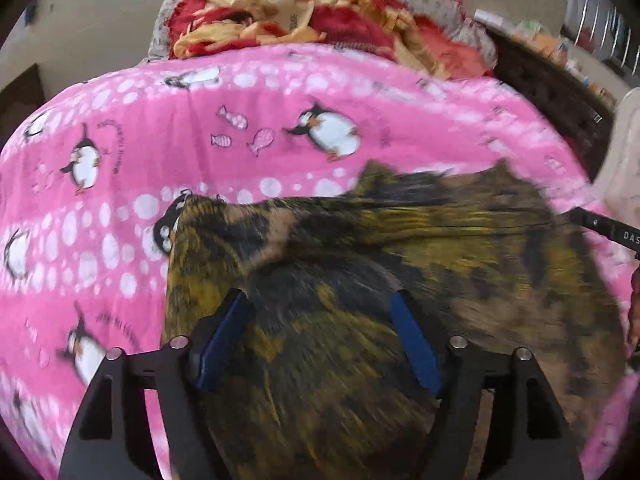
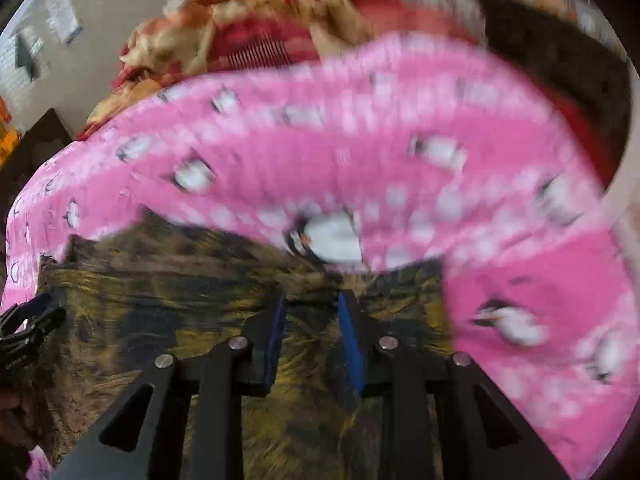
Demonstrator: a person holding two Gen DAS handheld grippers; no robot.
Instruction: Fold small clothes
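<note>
A small olive, black and tan patterned garment point(image 1: 380, 280) lies on a pink penguin-print blanket point(image 1: 200, 128). My left gripper point(image 1: 320, 300) is open, its blue-padded fingers spread wide just above the garment's near part. In the right wrist view the same garment point(image 2: 180, 320) fills the lower left. My right gripper point(image 2: 312, 304) hovers over the garment's far edge with a narrow gap between its blue pads and nothing between them. The right gripper's black tip point(image 1: 608, 228) shows at the right edge of the left wrist view, and the left gripper point(image 2: 28, 328) at the left edge of the right one.
A red and yellow crumpled blanket point(image 1: 288, 12) is heaped at the far end of the bed. A dark shelf with items point(image 1: 560, 80) stands at the right. The pink blanket point(image 2: 400, 152) spreads around the garment. A beige wall point(image 1: 100, 20) is behind.
</note>
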